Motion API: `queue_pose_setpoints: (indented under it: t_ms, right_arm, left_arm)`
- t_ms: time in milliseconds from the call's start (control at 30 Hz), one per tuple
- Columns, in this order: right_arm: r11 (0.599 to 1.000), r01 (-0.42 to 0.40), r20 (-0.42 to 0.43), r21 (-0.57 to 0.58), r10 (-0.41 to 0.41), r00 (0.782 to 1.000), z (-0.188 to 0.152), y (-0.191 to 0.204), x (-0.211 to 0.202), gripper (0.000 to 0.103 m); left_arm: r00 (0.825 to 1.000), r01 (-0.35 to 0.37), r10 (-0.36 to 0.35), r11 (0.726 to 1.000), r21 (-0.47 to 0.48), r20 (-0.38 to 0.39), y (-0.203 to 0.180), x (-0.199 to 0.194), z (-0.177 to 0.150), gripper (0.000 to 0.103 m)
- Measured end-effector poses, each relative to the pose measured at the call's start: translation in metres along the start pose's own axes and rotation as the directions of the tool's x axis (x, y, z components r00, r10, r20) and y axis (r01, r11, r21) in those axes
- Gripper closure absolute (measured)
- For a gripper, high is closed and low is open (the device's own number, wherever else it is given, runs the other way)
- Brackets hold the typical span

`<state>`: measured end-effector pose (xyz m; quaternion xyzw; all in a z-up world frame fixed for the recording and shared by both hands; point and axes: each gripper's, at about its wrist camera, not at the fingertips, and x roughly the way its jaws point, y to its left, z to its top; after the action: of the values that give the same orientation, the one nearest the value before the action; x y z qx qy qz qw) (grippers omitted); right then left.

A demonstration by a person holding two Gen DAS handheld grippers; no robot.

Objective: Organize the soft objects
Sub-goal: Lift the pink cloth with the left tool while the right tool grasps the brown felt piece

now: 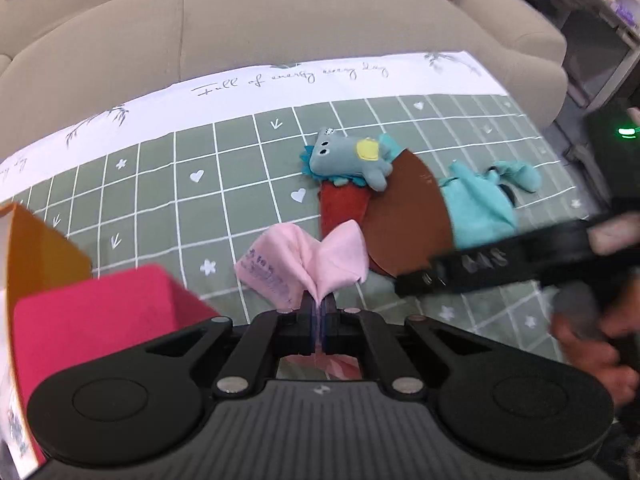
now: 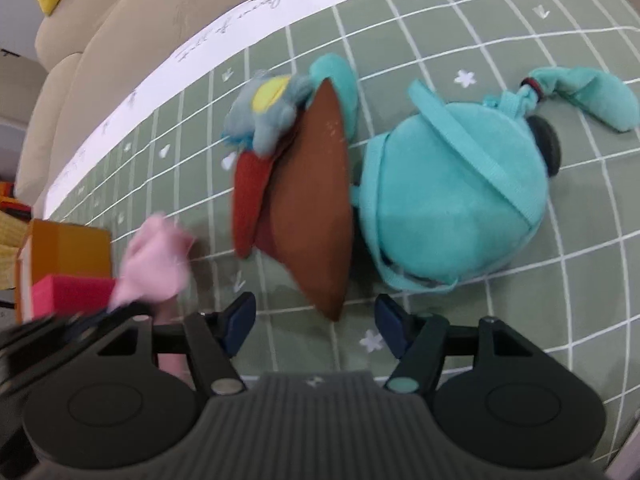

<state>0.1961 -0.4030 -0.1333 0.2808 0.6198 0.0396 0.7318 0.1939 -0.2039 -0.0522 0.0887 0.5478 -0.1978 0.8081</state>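
Observation:
My left gripper [image 1: 319, 304] is shut on a pink cloth [image 1: 308, 262], which bunches up above its pinched jaws and hangs over the green checked sheet [image 1: 160, 200]. The same pink cloth [image 2: 154, 258] shows blurred at the left of the right wrist view. My right gripper [image 2: 316, 320] stands open just above the sheet, with the tip of a brown leaf-shaped cushion [image 2: 316, 200] between its fingers but untouched. A small grey-blue plush [image 1: 348, 156] lies on a red cloth [image 1: 344, 208] beside the cushion. A teal plush bag [image 2: 452, 196] lies to the right.
An orange box [image 1: 40, 248] with a pink lining [image 1: 100, 312] stands at the left on the sheet. A beige sofa [image 1: 280, 20] rises behind the sheet's white border. A person's hand [image 1: 592, 344] holds the right gripper at the lower right.

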Motion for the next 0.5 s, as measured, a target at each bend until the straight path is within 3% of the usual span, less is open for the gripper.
queue_pose_setpoints:
  t_ms: [67,133,200,367,500]
  right_arm:
    - [1.0,0.015,0.016,0.018,-0.015,1.0,-0.002,-0.002,-0.002,0.037]
    - [0.997,-0.025,0.023,0.077,0.024,0.999,0.0,-0.009,0.0,0.038]
    - [0.989,-0.069,0.039,0.132,0.065,0.997,0.002,-0.016,-0.001,0.047]
    - [0.966,-0.113,0.058,0.233,0.102,0.993,0.003,-0.029,0.001,0.092]
    - [0.954,-0.117,0.059,0.277,0.105,0.993,0.001,-0.036,0.005,0.102]
  left_arm:
    - [1.0,0.003,-0.003,1.0,-0.007,0.003,-0.003,-0.009,-0.005,0.101]
    - [1.0,0.016,-0.016,1.0,-0.022,0.009,0.0,-0.017,-0.01,0.101]
    - [0.999,0.032,-0.031,0.999,-0.044,0.012,0.003,-0.023,-0.013,0.101]
    - [0.995,0.096,-0.094,0.987,-0.126,0.018,0.018,-0.034,-0.016,0.101]
    - [0.995,0.093,-0.09,0.985,-0.143,0.03,0.022,-0.039,-0.017,0.101]
